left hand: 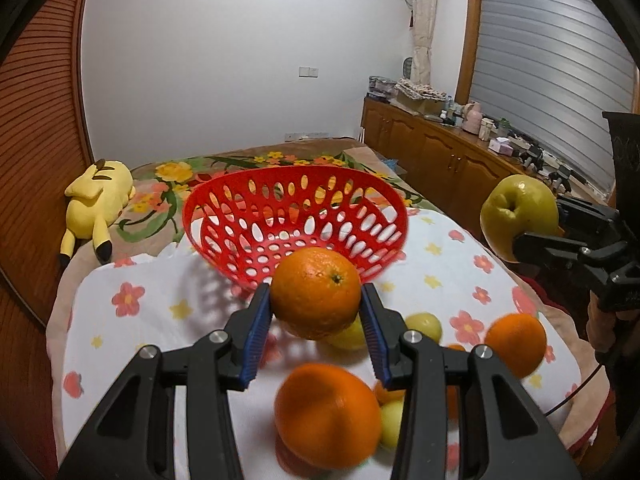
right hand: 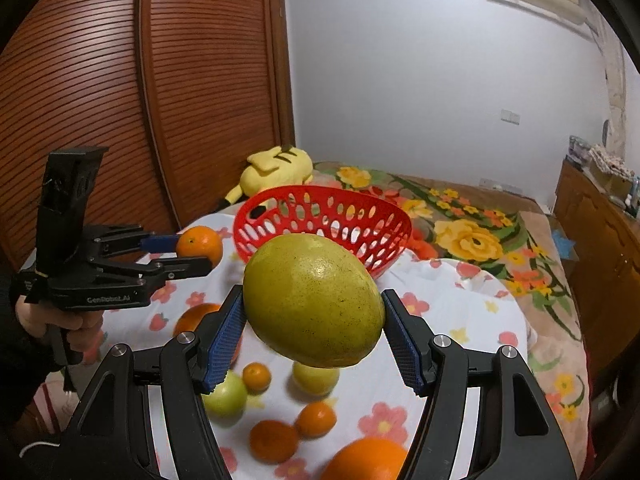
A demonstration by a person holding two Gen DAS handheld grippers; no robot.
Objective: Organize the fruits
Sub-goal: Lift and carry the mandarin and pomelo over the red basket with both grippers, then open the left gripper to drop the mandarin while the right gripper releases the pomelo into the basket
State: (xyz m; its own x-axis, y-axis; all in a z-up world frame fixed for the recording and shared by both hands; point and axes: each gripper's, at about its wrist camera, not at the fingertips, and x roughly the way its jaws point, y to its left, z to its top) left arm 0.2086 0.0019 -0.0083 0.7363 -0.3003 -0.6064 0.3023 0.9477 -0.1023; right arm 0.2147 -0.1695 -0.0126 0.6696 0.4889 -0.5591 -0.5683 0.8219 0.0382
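While each gripper (left hand: 316,306) (right hand: 314,330) clamps fruit, basket rim (left hand: 296,172) lies clear ahead.

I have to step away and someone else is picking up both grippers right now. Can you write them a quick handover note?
Left hand-held gripper: shut on an orange, held in the air just short of the red basket.
Right hand-held gripper: shut on a large green fruit, also lifted.
Basket: on the flowered cloth, no fruit seen inside.
Done: two fruits picked up.
Left: drop both into the basket, then collect the loose oranges and small green fruits on the cloth.
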